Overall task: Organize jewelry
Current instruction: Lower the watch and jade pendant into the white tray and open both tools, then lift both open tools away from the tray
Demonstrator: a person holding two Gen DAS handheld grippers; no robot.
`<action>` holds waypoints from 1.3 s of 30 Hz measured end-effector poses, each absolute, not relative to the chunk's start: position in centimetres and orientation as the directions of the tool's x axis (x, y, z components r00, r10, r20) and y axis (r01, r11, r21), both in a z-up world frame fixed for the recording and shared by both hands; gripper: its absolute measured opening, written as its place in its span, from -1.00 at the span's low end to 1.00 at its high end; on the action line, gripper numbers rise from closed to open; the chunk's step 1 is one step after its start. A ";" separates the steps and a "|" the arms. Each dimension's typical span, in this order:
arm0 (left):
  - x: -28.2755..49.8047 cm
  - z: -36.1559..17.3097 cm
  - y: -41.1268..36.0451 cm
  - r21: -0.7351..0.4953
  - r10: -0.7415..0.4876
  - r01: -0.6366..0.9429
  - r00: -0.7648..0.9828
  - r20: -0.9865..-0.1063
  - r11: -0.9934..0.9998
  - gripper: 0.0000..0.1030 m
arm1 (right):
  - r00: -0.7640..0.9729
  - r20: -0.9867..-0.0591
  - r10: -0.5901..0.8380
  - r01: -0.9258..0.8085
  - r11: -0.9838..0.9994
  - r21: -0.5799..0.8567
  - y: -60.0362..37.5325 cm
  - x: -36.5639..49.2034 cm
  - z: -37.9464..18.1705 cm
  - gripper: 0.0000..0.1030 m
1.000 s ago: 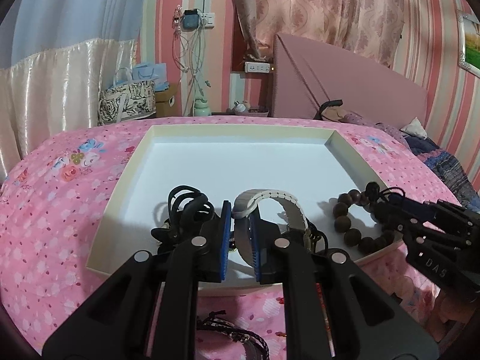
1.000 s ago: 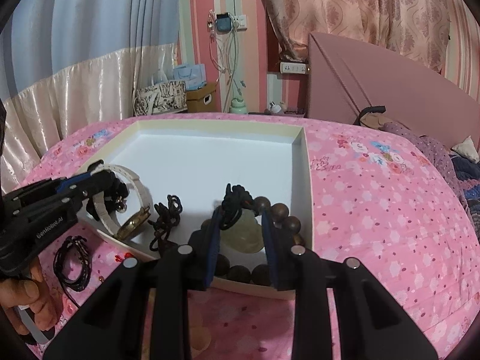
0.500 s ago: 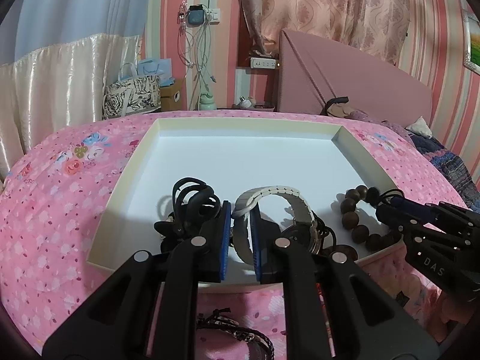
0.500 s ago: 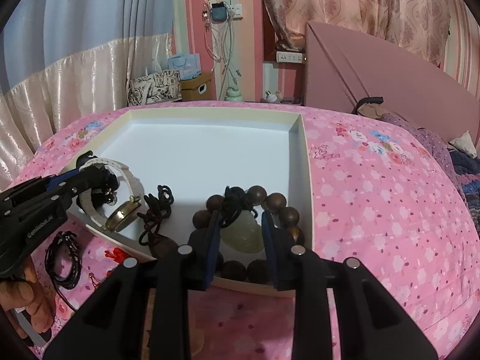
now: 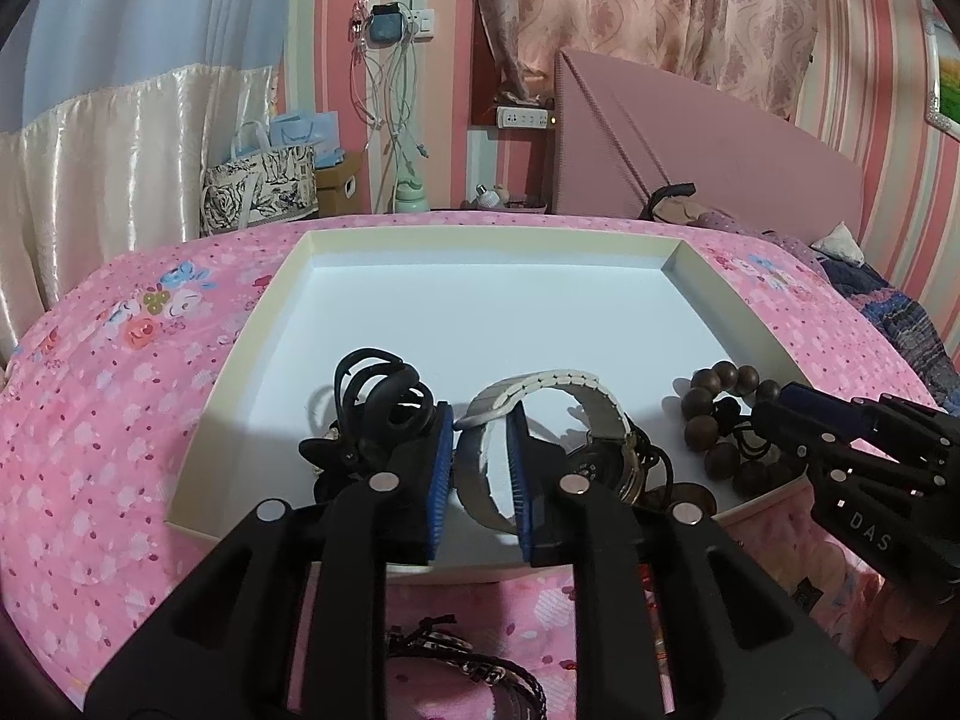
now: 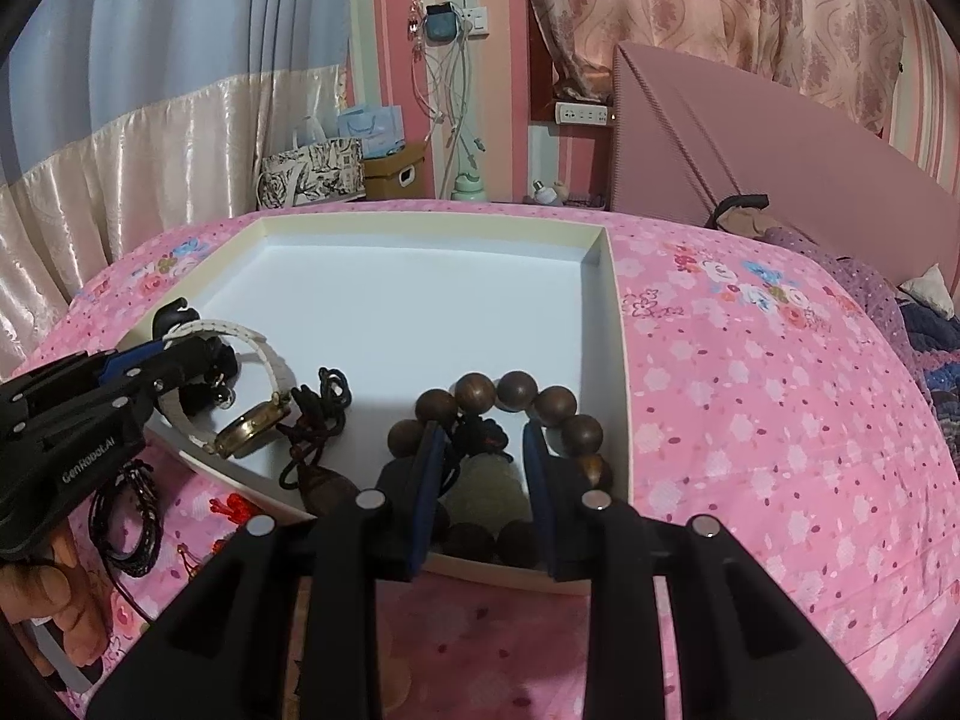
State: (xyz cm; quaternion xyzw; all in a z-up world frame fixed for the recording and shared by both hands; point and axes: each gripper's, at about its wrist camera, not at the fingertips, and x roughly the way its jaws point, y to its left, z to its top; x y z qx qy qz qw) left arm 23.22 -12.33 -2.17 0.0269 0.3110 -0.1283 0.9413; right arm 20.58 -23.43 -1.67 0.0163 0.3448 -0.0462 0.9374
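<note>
Left gripper (image 5: 480, 468): jaws opening, wider than a second ago, pads now clear of the white watch strap (image 5: 540, 387) between them. Right gripper (image 6: 480, 480) unchanged, closed on the pale green pendant (image 6: 483, 489) of the wooden bead bracelet (image 6: 516, 390). Tray (image 5: 480, 234) sits on the pink bedspread (image 5: 108, 408), as before. Watch, bracelet and black hair ties (image 5: 378, 396) all lie along the tray's near edge.

My left gripper (image 5: 479, 468) pointed downward, its blue-padded fingers (image 5: 438, 474) opening around a white watch strap (image 5: 480, 468). My right gripper (image 6: 480, 474) tilted down too, its fingers narrowly parted, straddling a pale green pendant (image 6: 483, 489).
</note>
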 end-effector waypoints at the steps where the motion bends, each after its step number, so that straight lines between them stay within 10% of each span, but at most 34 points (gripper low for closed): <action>1: 23.2 -2.1 -12.3 -0.028 -0.225 0.259 0.774 -0.591 0.965 -0.53 | 0.759 -0.647 -0.074 0.099 0.995 0.002 -23.5 20.6 -1.7 -0.47; 9: 23.0 -2.2 -12.4 -0.023 -0.223 0.258 0.785 -0.578 0.966 0.24 | 0.776 -0.626 -0.083 0.100 0.995 -0.007 -23.3 20.3 -1.4 -0.43; 11: 23.0 -2.1 -12.2 -0.037 -0.240 0.267 0.785 -0.571 0.963 0.46 | 0.790 -0.607 -0.089 0.111 0.994 -0.002 -23.4 20.0 -1.1 -0.09; 27: 22.0 -3.0 -12.1 -0.057 -0.252 0.290 0.701 -0.667 0.955 0.60 | 0.787 -0.613 -0.069 0.095 0.995 0.010 -23.5 19.5 -0.8 0.02; 39: 15.8 -0.2 -2.6 -0.082 -0.214 0.204 0.795 -0.568 0.976 0.66 | 0.818 -0.566 -0.099 0.153 0.987 0.049 -25.5 11.4 1.7 0.04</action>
